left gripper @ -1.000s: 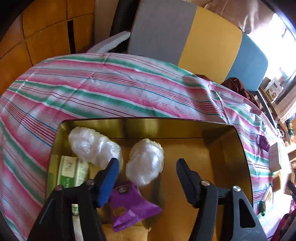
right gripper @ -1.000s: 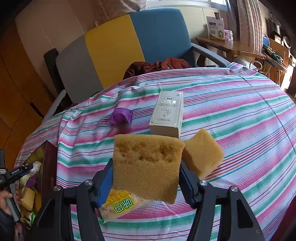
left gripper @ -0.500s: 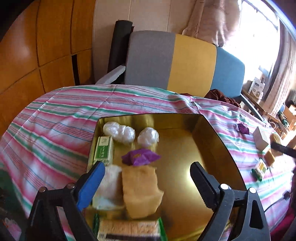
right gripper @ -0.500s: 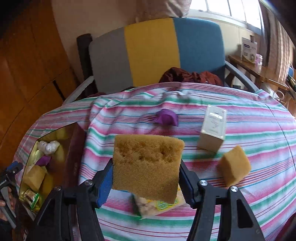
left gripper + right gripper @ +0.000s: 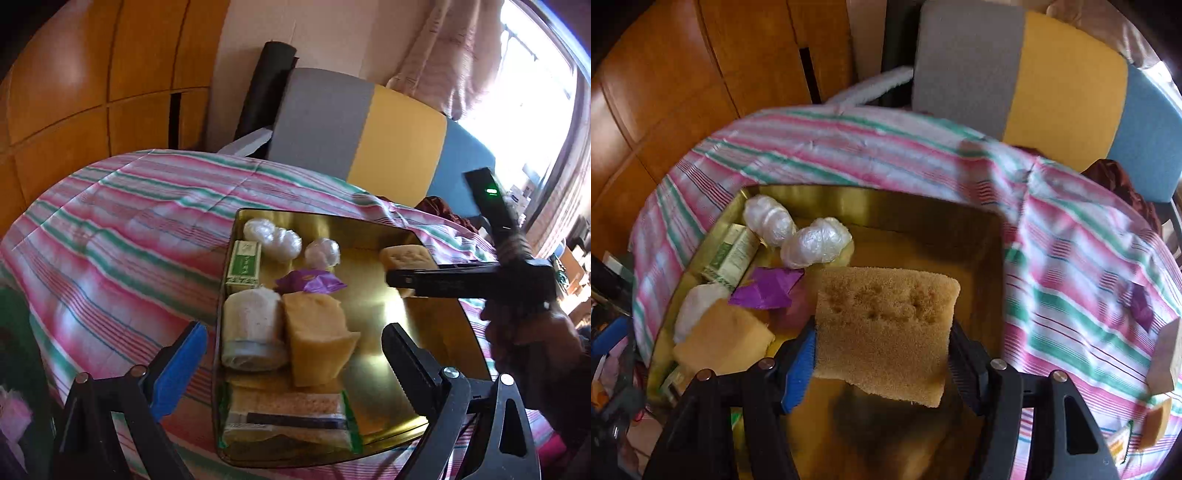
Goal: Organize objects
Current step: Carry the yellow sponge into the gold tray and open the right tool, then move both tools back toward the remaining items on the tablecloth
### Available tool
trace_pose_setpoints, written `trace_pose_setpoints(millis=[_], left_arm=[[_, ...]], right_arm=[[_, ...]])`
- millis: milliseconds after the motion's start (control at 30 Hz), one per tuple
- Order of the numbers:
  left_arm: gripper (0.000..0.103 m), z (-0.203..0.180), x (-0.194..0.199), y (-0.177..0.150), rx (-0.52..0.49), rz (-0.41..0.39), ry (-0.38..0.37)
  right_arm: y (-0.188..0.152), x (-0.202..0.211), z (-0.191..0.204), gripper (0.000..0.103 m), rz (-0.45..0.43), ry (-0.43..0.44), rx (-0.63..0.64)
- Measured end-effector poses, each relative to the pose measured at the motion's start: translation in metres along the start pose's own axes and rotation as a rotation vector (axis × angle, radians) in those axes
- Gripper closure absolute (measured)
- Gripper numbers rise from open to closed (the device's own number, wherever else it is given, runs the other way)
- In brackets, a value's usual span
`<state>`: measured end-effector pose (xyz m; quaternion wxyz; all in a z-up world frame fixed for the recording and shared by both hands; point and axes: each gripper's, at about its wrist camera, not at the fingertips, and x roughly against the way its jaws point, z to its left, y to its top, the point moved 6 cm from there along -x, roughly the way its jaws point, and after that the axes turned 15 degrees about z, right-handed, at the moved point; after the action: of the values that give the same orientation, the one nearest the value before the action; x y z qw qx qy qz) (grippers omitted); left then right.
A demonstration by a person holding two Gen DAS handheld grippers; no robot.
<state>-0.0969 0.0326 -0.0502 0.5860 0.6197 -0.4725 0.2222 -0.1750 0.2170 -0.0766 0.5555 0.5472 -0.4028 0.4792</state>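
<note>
A gold tray (image 5: pixel 424 387) lies on the striped tablecloth (image 5: pixel 129 229). It holds two white wrapped bundles (image 5: pixel 271 236), a green box (image 5: pixel 243 264), a purple wrapper (image 5: pixel 310 282), a white roll (image 5: pixel 253 325), a yellow sponge block (image 5: pixel 317 332) and a cracker packet (image 5: pixel 288 417). My left gripper (image 5: pixel 293 332) hangs above the tray's near end, jaws opening, nothing between them. My right gripper (image 5: pixel 882 332) is shut on a brown sponge (image 5: pixel 886 314) and holds it over the tray's bare right half (image 5: pixel 923 218). The left wrist view shows that sponge (image 5: pixel 406 256) and a hand (image 5: pixel 532 343).
A grey, yellow and blue chair (image 5: pixel 369 125) stands behind the table, with wooden wall panels (image 5: pixel 92 74) to the left. On the cloth right of the tray lie a purple wrapper (image 5: pixel 1141 304), a pale box (image 5: pixel 1167 354), a sponge piece (image 5: pixel 1156 421) and a snack packet (image 5: pixel 1119 443).
My left gripper pulled back from the white bundle, which stays in the tray, and its jaws widened. My right gripper carried the brown sponge leftward from the loose items to over the tray.
</note>
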Motion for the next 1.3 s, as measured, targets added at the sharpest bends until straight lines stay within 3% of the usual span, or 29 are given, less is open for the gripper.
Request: trace_pose_setpoints(millis=[100, 267, 600, 967, 1300], left_arm=[[0.007, 0.008, 0.000, -0.004, 0.009, -0.006, 0.025], [0.007, 0.015, 0.000, -0.007, 0.032, -0.013, 0.023], [0.007, 0.006, 0.006, -0.007, -0.001, -0.027, 0.069], [0.007, -0.029, 0.015, -0.010, -0.096, -0.027, 0.087], [0.007, -0.076, 0.011, -0.015, -0.217, 0.001, 0.093]], right_arm=[[0.016, -0.028, 0.010, 0.036, 0.047, 0.019, -0.022], [0.024, -0.047, 0.022, 0.028, 0.060, 0.129, -0.072], [-0.009, 0.009, 0.006, 0.025, -0.078, 0.144, -0.044], [-0.090, 0.061, -0.088, 0.025, -0.179, 0.065, -0.171], [-0.149, 0.095, -0.214, 0.025, -0.250, -0.049, -0.419]])
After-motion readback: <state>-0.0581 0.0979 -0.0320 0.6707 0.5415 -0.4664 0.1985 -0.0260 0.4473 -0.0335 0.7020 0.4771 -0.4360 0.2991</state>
